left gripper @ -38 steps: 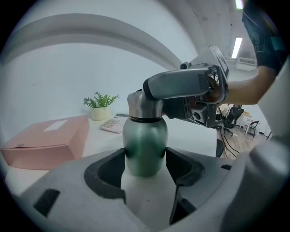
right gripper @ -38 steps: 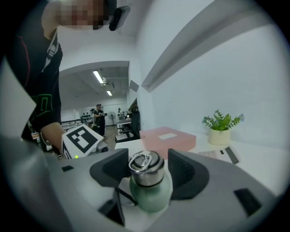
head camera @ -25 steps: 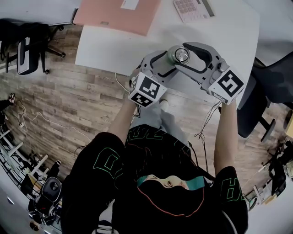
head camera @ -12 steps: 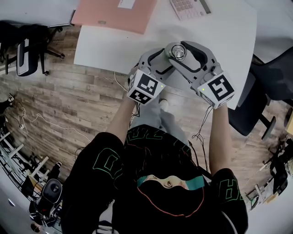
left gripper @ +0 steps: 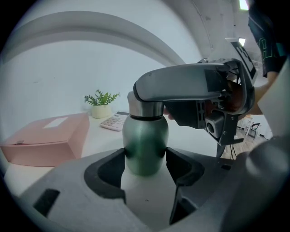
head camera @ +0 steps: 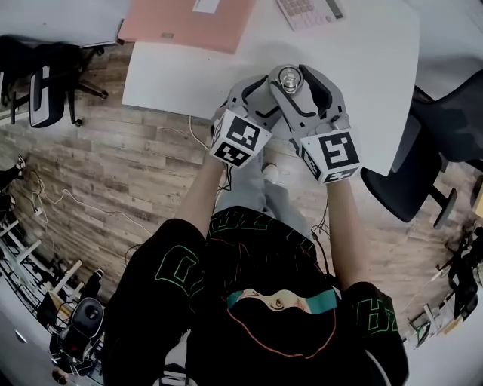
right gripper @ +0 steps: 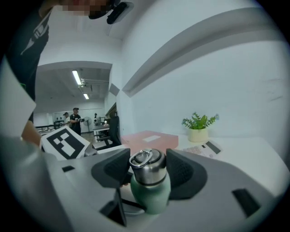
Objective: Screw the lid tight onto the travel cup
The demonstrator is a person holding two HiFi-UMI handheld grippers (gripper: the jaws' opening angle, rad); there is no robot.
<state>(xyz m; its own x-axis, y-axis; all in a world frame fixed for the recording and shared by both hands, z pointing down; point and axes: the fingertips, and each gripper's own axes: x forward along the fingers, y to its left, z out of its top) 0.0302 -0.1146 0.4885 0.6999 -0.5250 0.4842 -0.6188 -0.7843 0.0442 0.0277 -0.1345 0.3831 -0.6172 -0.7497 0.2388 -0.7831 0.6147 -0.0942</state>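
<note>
Standing upright on the white desk (head camera: 362, 68), close to its near edge, the travel cup (left gripper: 144, 145) showed a matte green, rounded body under a brushed steel lid (right gripper: 146, 171) with a small metal ring loop on top. The left claw (left gripper: 145, 159) lay low and level over that near edge, its two dark pads clenched on the green body, one on each side. The right claw (right gripper: 147, 164) sat higher, crossing above the left one, its pads pressed against both sides of the steel lid, grasping it. The person's forearms (head camera: 204, 192) reached forward to the desk's near edge, the marker cubes (head camera: 241, 142) facing upward. A pink box (head camera: 189, 26) lay at the desk's far left, with a calculator (head camera: 306, 11) and a potted plant (left gripper: 100, 103) along its far side.
</note>
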